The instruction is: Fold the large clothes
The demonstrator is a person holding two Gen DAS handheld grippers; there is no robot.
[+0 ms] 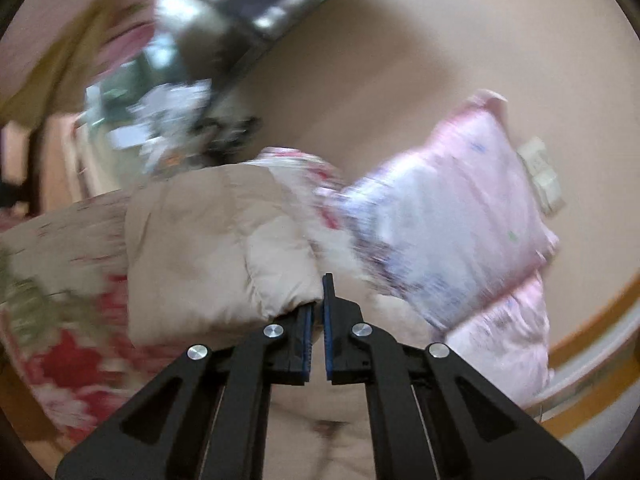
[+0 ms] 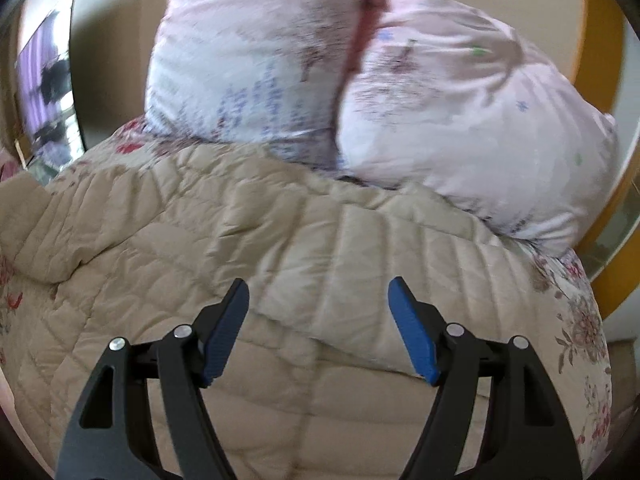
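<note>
In the left wrist view, which is blurred, the left claw (image 1: 319,312) is nearly closed, its blue pads pinching a puffy fold of the beige quilted jacket (image 1: 208,248). The fabric bulges up and to the left of the claw tips, and more of it lies beneath the claw. Ahead and to the right of the claw a pink patterned pillow (image 1: 452,216) leans against a plain wall (image 1: 400,64). To the left of the claw and lower lies a floral bedspread (image 1: 68,344) with red blooms. Far ahead to the left the room is a smear of light and clutter that cannot be made out.

In the right wrist view, the right claw (image 2: 318,292) stands wide open with nothing between its blue pads (image 2: 412,332). The jacket (image 2: 224,232) spreads directly under and ahead of the claw, its quilted channels rumpled, reaching away to the left. Beyond it, ahead of the claw, two pink pillows (image 2: 460,120) stand side by side, touching each other and resting on the far edge of the jacket. The floral bedspread (image 2: 580,320) shows to the right of the claw.
</note>
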